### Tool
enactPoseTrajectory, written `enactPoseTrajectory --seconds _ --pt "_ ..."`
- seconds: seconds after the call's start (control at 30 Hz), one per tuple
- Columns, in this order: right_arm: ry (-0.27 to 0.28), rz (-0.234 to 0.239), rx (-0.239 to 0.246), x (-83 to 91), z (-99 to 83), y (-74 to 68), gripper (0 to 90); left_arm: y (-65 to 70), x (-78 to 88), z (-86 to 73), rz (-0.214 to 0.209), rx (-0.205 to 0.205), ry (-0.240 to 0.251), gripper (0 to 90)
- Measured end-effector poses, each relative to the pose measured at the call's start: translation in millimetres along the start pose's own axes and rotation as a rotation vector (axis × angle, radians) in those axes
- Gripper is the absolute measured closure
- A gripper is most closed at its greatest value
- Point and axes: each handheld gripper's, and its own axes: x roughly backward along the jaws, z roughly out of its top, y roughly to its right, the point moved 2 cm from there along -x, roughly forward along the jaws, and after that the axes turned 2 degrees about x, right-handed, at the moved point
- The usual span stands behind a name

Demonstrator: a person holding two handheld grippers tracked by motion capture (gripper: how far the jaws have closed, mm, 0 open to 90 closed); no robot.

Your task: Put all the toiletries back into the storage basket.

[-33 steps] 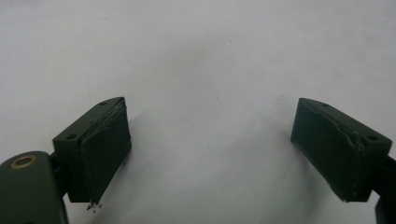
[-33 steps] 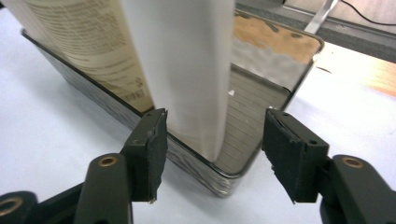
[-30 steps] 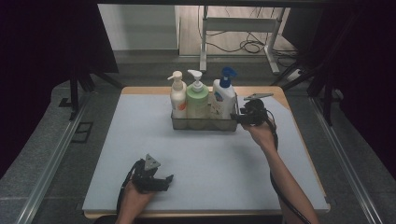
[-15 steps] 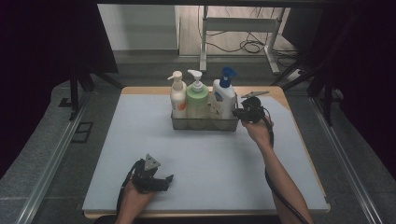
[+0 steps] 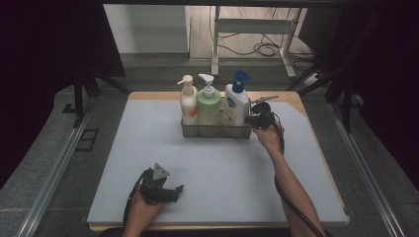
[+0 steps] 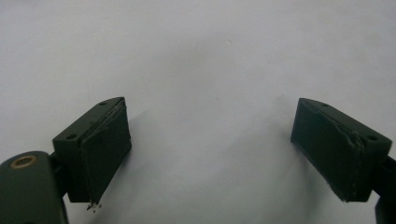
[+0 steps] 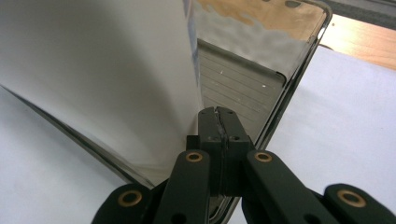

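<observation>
A metal caddy [image 5: 215, 131] at the back of the grey mat holds three pump bottles: cream [image 5: 188, 100], pale green [image 5: 209, 103] and white with a blue pump [image 5: 237, 102]. My right gripper [image 5: 252, 120] is at the caddy's right end. In the right gripper view its jaws [image 7: 218, 112] have just been closing and now stand shut, pads together, over the near corner of the caddy [image 7: 299, 60] beside the white bottle [image 7: 93, 70]. No metal shows between the pads. My left gripper [image 5: 175, 190] rests near the front edge, open [image 6: 210, 144] over bare mat.
The grey mat [image 5: 148, 163] covers a wooden table whose edge [image 5: 291, 98] shows behind and right of the caddy. Dark curtains flank the table. A desk frame and cables stand on the floor beyond.
My right hand has shifted left, up to the caddy's right end, and its jaws have closed. The left hand and the bottles have not moved.
</observation>
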Motion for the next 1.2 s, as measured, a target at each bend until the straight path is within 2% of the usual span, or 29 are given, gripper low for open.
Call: enactPoseTrajectory --seconds 0.57,1.2 --pt "-0.002 0.032 -0.026 -8.2 -1.2 1.7 90.0 0.1 -0.1 0.1 0.0 0.002 0.002 11.7" --pt "-0.009 0.067 -0.022 -17.6 0.9 -9.1 88.0 0.0 -0.1 0.1 0.0 0.001 0.002 11.7"
